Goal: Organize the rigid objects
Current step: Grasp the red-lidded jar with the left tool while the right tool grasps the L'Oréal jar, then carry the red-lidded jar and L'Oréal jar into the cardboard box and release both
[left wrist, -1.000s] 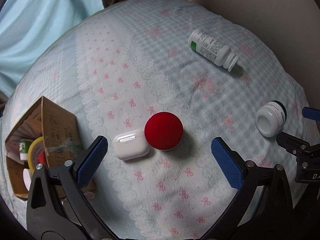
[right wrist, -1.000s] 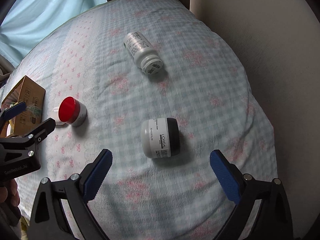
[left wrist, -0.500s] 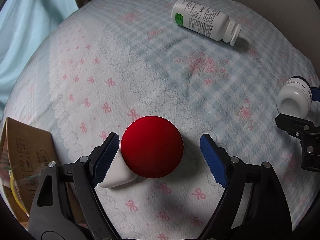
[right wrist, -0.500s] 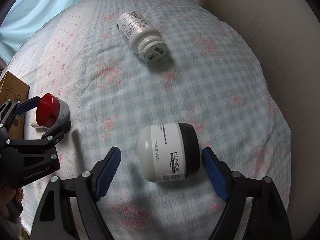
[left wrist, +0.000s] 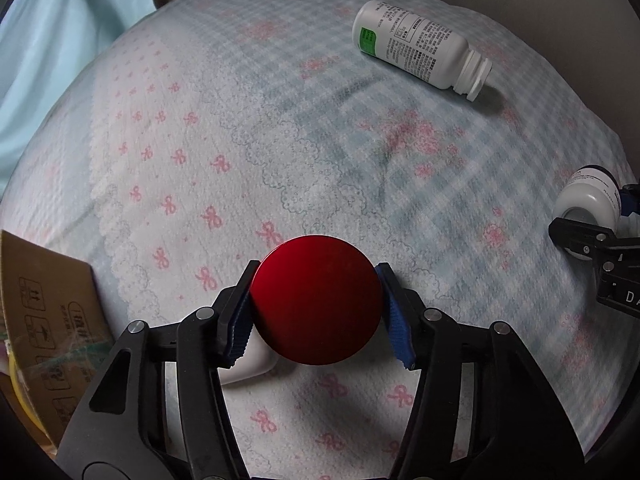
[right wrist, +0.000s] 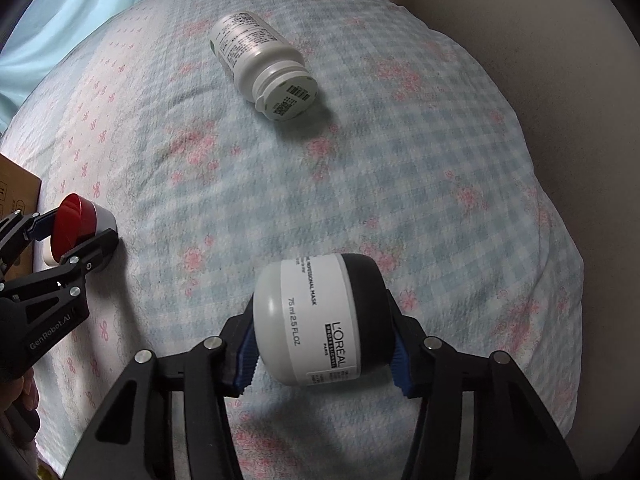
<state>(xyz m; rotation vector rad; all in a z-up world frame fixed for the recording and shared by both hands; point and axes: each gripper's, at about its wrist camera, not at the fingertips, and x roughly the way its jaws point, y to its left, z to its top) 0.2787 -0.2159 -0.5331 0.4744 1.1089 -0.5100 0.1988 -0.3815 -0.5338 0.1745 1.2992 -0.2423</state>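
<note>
- My left gripper (left wrist: 318, 312) is clamped on the red-lidded jar (left wrist: 316, 300), blue pads pressed against both sides of the lid. All I get from this camera is the round red top.
- Tucked under the left pad there's a white earbuds case (left wrist: 250, 366), mostly hidden by the finger and the jar, sitting on the bedspread (left wrist: 240, 140).
- Off to the left edge is the cardboard box (left wrist: 48, 312). Something yellow peeks out at its lower edge, can't tell what it is.
- Far side of the bed, upper right in the left cam, a white pill bottle (left wrist: 420, 50) lies on its side, green patch on the label, cap end pointing right.
- My right gripper (right wrist: 322, 340) is squeezing the L'Oréal mask jar (right wrist: 320, 320) on its side: one pad on the white base end, the other on the black lid end. Label reads 75 ml 2.5 FL.OZ.
- From the right cam, the same pill bottle (right wrist: 262, 66) is well ahead of the jar, barcode cap facing me.
- The left gripper (right wrist: 68, 236) shows at the left edge of the right view, with the red lid (right wrist: 74, 222) between its fingers and a corner of the box (right wrist: 18, 188) just beyond it.
- The bedspread (right wrist: 400, 180) is pale blue gingham with pink bows, and lace scallops toward the left.
</note>
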